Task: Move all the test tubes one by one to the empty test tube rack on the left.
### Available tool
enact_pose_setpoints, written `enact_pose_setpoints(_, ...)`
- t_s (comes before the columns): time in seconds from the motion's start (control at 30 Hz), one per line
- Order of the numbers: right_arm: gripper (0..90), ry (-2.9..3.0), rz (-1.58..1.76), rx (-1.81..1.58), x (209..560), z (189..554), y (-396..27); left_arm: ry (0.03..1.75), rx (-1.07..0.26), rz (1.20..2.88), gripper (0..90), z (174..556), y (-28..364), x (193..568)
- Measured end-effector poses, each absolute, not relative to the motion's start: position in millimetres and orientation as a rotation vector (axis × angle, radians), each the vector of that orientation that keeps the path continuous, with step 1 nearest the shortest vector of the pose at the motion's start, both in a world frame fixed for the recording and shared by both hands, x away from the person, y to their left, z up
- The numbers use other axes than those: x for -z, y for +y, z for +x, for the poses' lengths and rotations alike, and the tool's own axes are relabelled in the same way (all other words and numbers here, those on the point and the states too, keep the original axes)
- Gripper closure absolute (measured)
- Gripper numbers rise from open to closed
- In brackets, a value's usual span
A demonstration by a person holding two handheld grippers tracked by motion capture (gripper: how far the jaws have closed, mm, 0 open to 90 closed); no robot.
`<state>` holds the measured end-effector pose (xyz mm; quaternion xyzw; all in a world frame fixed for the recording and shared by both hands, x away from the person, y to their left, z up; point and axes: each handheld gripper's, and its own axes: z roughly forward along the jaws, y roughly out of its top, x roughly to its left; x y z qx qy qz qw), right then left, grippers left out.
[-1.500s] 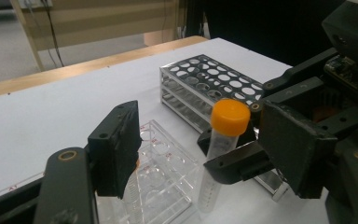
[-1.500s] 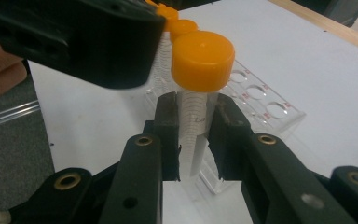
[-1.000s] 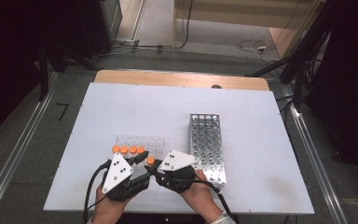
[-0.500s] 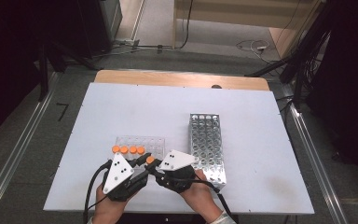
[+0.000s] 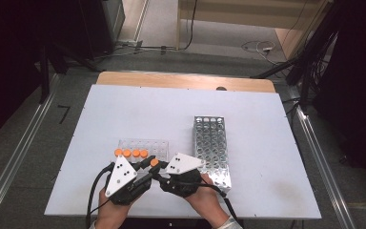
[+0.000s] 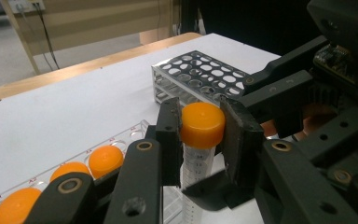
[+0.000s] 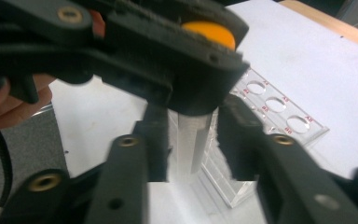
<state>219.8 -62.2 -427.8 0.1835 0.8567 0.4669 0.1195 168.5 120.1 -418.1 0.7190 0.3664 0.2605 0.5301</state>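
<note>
left gripper view shows left claw clamped on the orange-capped tube; right claw just loosened around it.

Overhead light even on white table, dark corners around. Gripper views soft; nearest black jaws blurred, faint glare on orange cap.

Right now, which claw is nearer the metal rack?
Right. The right claw, its jaws just opening around the orange-capped tube, sits just left of the metal rack; the left claw, shut on the tube's cap, is farther left.
</note>
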Motion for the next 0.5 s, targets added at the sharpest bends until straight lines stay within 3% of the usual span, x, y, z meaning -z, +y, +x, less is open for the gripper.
enact_pose_setpoints(0.2, 33.5, 2.499, 0.605, -1.351, 427.5, 220.7, -66.4, 0.886, -0.611, 1.701, 70.1, 170.6, 123.7, 416.2)
enact_pose_setpoints(0.33, 26.4, 2.472, 0.632, -1.351, 428.2, 218.3, -73.8, 0.891, -0.615, 1.694, 70.1, 171.2, 125.4, 414.6)
enact_pose_setpoints(0.5, 24.3, 2.449, 0.650, -1.355, 426.2, 212.7, -88.7, 0.895, -0.627, 1.676, 70.1, 172.9, 128.1, 410.3)
